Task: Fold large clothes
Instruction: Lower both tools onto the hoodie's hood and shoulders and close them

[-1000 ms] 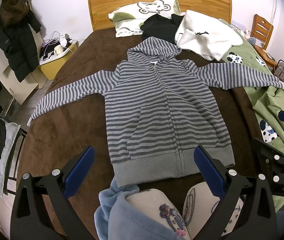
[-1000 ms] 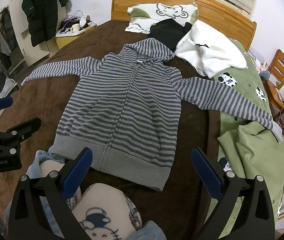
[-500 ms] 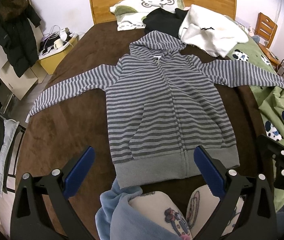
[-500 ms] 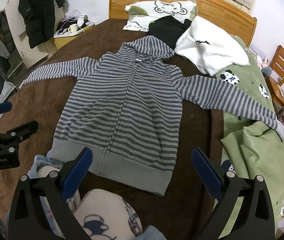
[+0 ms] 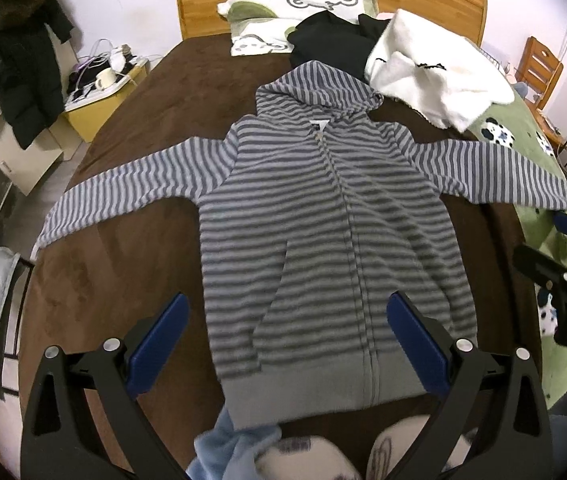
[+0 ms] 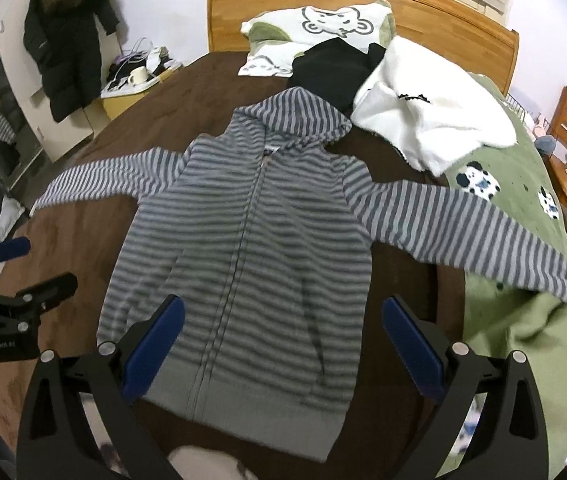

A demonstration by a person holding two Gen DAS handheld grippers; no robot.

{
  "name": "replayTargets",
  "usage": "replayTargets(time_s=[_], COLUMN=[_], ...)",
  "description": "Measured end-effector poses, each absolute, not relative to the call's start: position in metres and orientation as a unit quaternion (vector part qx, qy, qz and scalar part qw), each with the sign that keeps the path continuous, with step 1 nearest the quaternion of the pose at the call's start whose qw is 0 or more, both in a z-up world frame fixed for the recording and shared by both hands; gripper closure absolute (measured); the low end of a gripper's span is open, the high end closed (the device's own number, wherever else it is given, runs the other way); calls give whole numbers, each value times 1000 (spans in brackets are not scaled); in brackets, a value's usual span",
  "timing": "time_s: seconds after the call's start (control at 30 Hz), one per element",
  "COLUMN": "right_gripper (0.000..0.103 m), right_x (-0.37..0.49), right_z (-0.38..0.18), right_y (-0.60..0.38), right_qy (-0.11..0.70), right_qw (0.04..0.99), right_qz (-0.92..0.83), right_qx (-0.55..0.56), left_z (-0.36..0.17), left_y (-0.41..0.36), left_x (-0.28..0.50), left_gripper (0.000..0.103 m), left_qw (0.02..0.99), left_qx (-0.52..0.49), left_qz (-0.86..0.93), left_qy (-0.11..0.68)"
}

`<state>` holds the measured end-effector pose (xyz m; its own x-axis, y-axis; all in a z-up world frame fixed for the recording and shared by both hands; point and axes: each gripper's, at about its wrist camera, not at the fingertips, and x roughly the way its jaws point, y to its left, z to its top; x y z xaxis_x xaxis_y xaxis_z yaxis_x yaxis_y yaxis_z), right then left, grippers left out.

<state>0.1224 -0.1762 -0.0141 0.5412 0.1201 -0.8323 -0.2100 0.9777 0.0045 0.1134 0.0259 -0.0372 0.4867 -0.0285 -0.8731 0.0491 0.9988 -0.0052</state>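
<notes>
One brown bed (image 5: 123,152) fills both views w/ a wooden headboard (image 6: 443,16) at top. Striped hoodie (image 5: 323,240) lies flat at frame center, zipped, sleeves spread left & right, hem toward the bottom edge. Green blanket (image 6: 523,340) runs down the right side; white fleece (image 5: 431,80) and black garment (image 6: 331,64) sit upper center by the hood. Left gripper (image 5: 287,344) and right gripper (image 6: 283,344) hover low in frame over the hem, jaws spread wide, holding nothing.
</notes>
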Motion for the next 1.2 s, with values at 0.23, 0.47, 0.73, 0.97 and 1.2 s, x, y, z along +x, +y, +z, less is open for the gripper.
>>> replayTargets(time_s=[0.23,0.47,0.73,0.97,1.2], right_gripper=[5,5,6,7,12], right_x=[209,316,442,513,564], right_z=[-25,-53,-93,-126,-152], right_y=[-189,-201,-203,-213,-225], right_qy=[465,484,491,493,494], right_qw=[879,870,864,864,865], right_qz=[96,94,101,90,81], right_qx=[-38,-32,-41,-41,-40], left_z=[-53,-75,-109,-150,-180], left_y=[29,38,37,43,53], left_x=[196,311,446,538,594], left_gripper=[6,6,6,6,6], left_qw=[857,849,853,848,842], left_qx=[16,23,42,36,12], left_qz=[-44,-33,-38,-49,-54], left_qy=[513,527,519,526,536])
